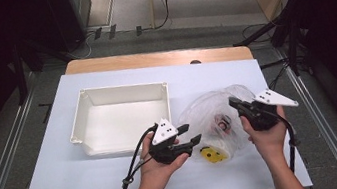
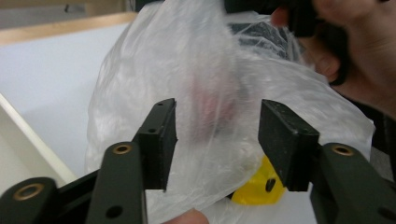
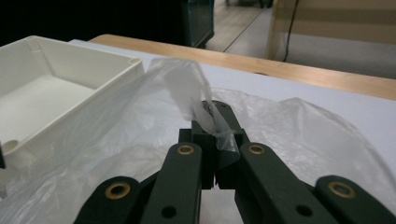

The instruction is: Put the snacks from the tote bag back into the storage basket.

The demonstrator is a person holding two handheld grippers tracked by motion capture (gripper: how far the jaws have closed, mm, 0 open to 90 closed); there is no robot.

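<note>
Bag [image 1: 219,112], frame centre-right: your right gripper [image 3: 215,122] pinches its film to lift it; left gripper [image 2: 217,140] gapes beside it.

No readable text or label, as far as visible.

Black left gripper [image 1: 189,142] and right gripper [image 1: 235,102] with brass-ringed jaws, grey three-cornered plates, trailing black cables.

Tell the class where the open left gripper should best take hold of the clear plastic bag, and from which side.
Probably the loose film along the near-left edge of the plastic bag, coming in level from the tray side. The right gripper already pinches a raised flap on the far side, and the left gripper faces slack film above the yellow piece.
</note>
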